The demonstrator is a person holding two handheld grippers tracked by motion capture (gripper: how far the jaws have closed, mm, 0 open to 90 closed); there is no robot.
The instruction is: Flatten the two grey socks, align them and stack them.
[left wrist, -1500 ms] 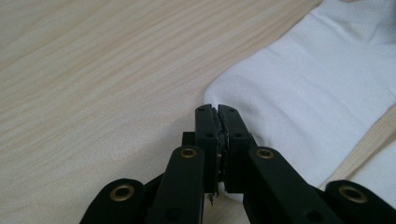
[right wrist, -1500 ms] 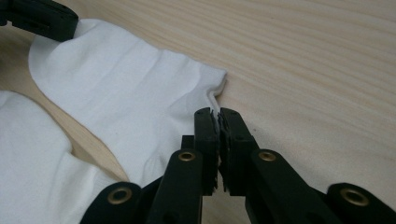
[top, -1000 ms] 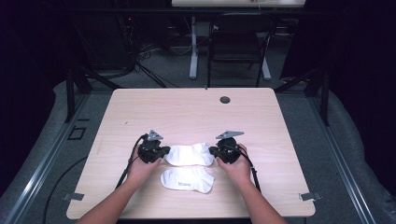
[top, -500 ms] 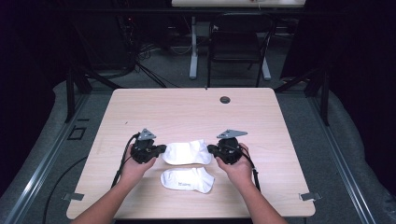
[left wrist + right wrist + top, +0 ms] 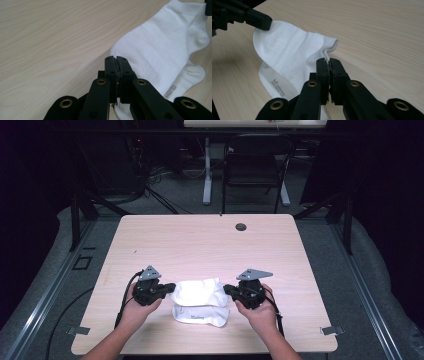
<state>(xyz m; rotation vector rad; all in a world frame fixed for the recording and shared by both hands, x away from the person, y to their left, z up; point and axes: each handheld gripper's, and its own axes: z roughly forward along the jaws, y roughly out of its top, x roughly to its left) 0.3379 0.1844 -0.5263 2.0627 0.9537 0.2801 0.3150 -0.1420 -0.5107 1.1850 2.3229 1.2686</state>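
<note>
In the high view two forearms enter from the bottom edge and angle inward, each hand wrapped around a gripper in the lower middle of the frame. The left gripper (image 5: 167, 289) points right and the right gripper (image 5: 229, 290) points left, so they face each other across a white sock (image 5: 199, 291) stretched between them. A second white sock (image 5: 202, 314) lies just below it on the pale wooden worktop (image 5: 200, 245), partly covered by the first.

The left gripper view adds detail the high view lacks: small grey print on the lower sock, and the upper sock's ribbed cuff at the upper right of the frame, where a black tip of the other gripper meets it. The right gripper view shows the cuff opening bunched just above its own fingers (image 5: 322, 75), and the left gripper's black fingers at upper left holding the sock's rounded toe end.

Both pairs of fingers (image 5: 110, 75) are pressed together, clamped on opposite ends of the upper sock.
</note>
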